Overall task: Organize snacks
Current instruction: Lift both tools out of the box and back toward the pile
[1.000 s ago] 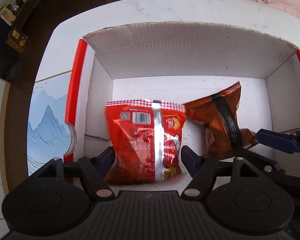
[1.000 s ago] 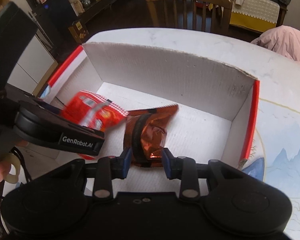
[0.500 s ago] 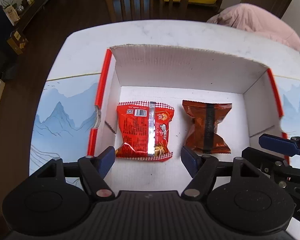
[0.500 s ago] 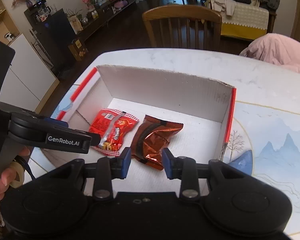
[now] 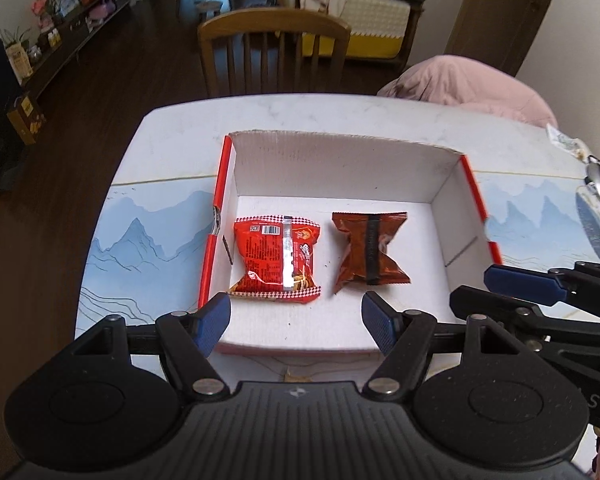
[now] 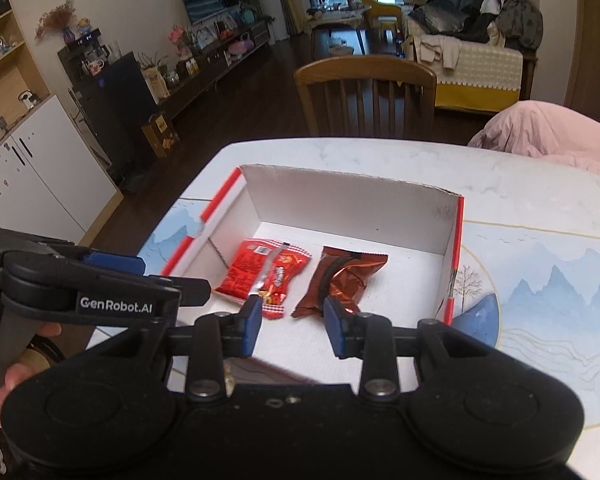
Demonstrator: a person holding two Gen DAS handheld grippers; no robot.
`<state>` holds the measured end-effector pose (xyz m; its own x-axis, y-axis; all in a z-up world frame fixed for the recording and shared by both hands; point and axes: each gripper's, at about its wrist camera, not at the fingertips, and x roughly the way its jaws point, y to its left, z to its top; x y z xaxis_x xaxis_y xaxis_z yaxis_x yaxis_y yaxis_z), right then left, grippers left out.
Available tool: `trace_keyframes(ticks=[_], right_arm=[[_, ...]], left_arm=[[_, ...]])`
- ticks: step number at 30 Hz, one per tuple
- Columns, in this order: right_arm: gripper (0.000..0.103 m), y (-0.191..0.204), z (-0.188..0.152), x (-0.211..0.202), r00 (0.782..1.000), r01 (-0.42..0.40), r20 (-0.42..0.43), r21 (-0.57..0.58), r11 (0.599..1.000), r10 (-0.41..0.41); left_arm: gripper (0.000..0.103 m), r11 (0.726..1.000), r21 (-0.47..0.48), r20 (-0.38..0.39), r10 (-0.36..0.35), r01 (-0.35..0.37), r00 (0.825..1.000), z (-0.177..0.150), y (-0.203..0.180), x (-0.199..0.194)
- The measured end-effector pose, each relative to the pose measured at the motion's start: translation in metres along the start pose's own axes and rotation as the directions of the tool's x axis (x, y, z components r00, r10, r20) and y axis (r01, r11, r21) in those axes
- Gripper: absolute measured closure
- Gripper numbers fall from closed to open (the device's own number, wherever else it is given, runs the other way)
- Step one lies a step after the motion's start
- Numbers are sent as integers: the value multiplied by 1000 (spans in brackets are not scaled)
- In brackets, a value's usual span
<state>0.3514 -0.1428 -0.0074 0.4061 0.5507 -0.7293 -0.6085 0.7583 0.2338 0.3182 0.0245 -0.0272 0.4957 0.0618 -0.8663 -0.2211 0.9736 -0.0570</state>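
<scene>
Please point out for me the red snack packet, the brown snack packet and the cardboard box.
red snack packet [image 5: 277, 258]: left wrist view, middle of its printed face.
brown snack packet [image 5: 370, 251]: left wrist view, on its dark centre seam.
cardboard box [image 5: 340, 168]: left wrist view, inner face of the far wall.

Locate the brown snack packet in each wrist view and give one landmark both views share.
Left wrist view: the brown snack packet lies on the floor of the white box, right of the red snack packet, just past the right fingertip.
Right wrist view: the brown snack packet lies in the box, right of the red packet, just beyond the gap between the fingertips.
Shared landmark: the wooden chair behind the table.
</scene>
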Motion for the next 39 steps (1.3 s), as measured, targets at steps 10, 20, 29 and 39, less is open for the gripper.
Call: trace_keyframes(ticks=[10,20,29,39], right_arm=[[69,28,-25,-39,997,-15,80,12,1000,14],[68,50,-56,-70,988,-45,150,14,999,43],[58,65,-85,-83,983,-35,181,11,999,32],[0,70,-122,-86,978,-22,208,2,1000,21]], left_arm=[[31,999,11,112,-52,51,992,-38,11,-55],[31,995,17,201,-95,94,975,-86,21,-97],[27,996,26,270,-91,88,959,-135,44,-119],[17,994,-6,286,-103,110,953,-183,72,-113]])
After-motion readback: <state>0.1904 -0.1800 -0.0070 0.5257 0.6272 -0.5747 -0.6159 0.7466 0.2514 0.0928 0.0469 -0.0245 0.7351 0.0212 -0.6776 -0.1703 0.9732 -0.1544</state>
